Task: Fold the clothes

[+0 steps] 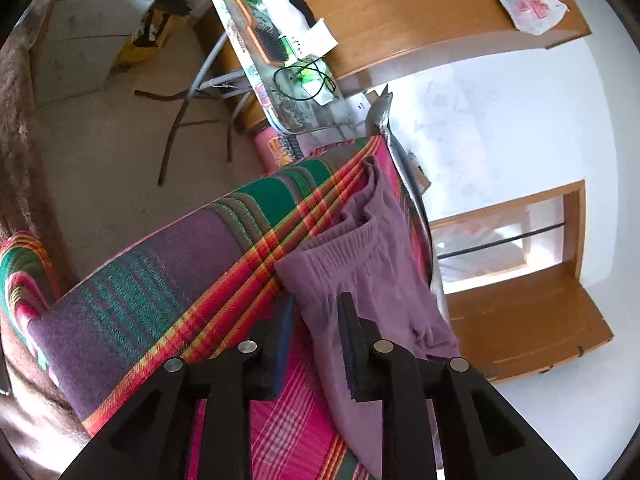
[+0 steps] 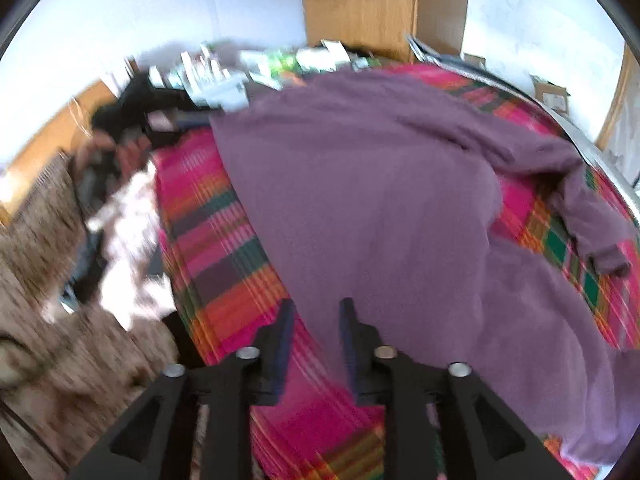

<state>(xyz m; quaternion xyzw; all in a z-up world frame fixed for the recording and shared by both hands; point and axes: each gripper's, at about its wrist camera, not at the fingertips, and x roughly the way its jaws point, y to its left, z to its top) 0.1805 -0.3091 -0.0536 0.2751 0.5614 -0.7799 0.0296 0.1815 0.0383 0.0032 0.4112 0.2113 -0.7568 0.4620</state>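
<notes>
A soft mauve-purple knit garment with a ribbed, gathered waistband point(image 1: 362, 240) is lying spread over a bed covered by a bright plaid blanket of pink, green, orange and purple stripes point(image 1: 168, 280). In the right wrist view the same purple garment point(image 2: 380, 200) is covering most of the bed, with one long sleeve or leg trailing off toward the right edge of the blanket point(image 2: 224, 264).

The left gripper point(image 1: 316, 308) is standing released, its two black fingers parted, with the garment's edge lying between and under them; the pads are not pressing on the cloth. The right gripper point(image 2: 316, 312) is likewise standing open over the near hem, the purple edge running past its right finger while plaid shows in the gap. That view is blurred, so whether the fingers are touching the fabric is hard to tell.

Judging from this, a fold looks to be just laid down or a spread being finished, with both grippers letting go of the near edge. The garment is lying flat but lumpy in the middle, with the trailing limb unfolded. The next move probably calls for taking that limb or one side edge and carrying it across the body, keeping both corners level so the fabric does not bunch.
</notes>
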